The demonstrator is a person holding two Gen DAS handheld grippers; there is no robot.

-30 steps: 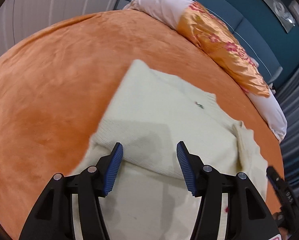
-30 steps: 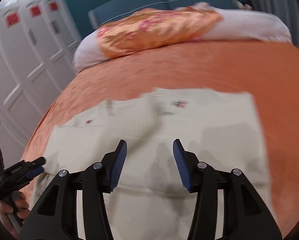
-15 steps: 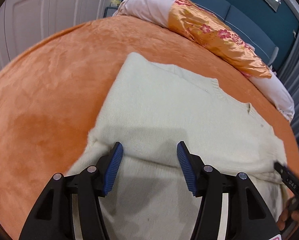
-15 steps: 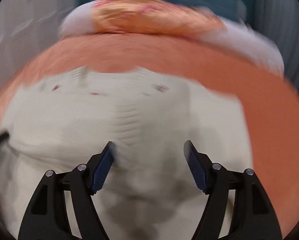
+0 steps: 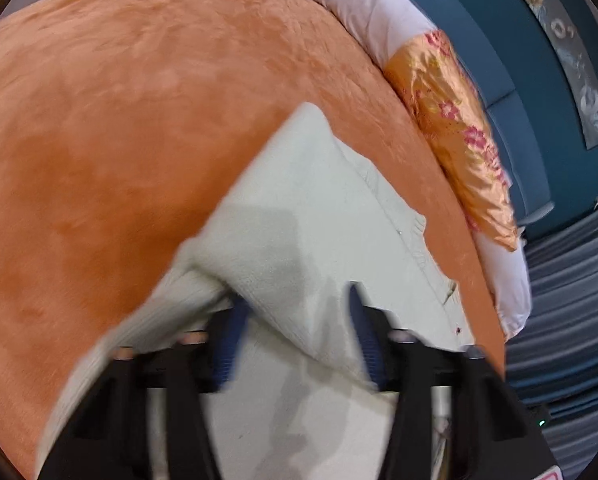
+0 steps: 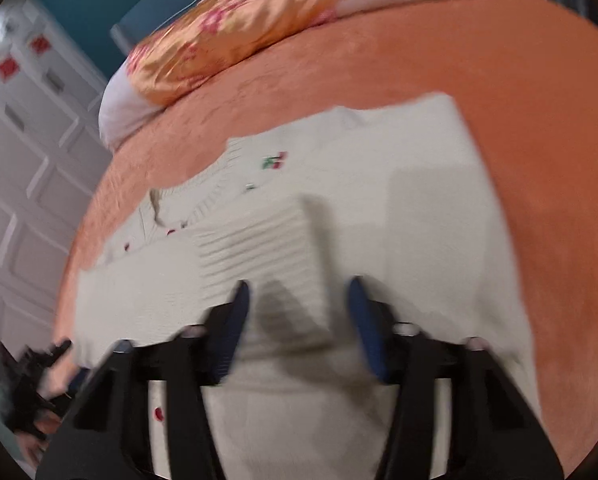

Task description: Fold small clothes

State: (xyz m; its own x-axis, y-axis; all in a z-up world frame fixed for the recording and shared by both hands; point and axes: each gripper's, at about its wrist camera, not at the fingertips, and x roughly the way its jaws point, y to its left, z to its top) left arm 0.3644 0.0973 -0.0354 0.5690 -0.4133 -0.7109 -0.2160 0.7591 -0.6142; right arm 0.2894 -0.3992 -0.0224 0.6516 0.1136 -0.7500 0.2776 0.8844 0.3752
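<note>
Cream knit sweater [image 6: 379,216] on orange bed [image 5: 119,120]: soft, limp, light. Left tool [image 5: 295,332], right tool [image 6: 297,322] spread wide, empty. Best hold: ribbed cuff [image 6: 259,252], hem edges.

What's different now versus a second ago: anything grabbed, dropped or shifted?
Nothing was gripped or released: the left gripper and right gripper were open before and are open now, above the cream sweater. Both cameras swung; the left one tilted, so the bed looks rotated. A ribbed sleeve cuff now lies folded across the sweater's front, by the right gripper. The orange bedspread and floral pillow stayed put.
</note>
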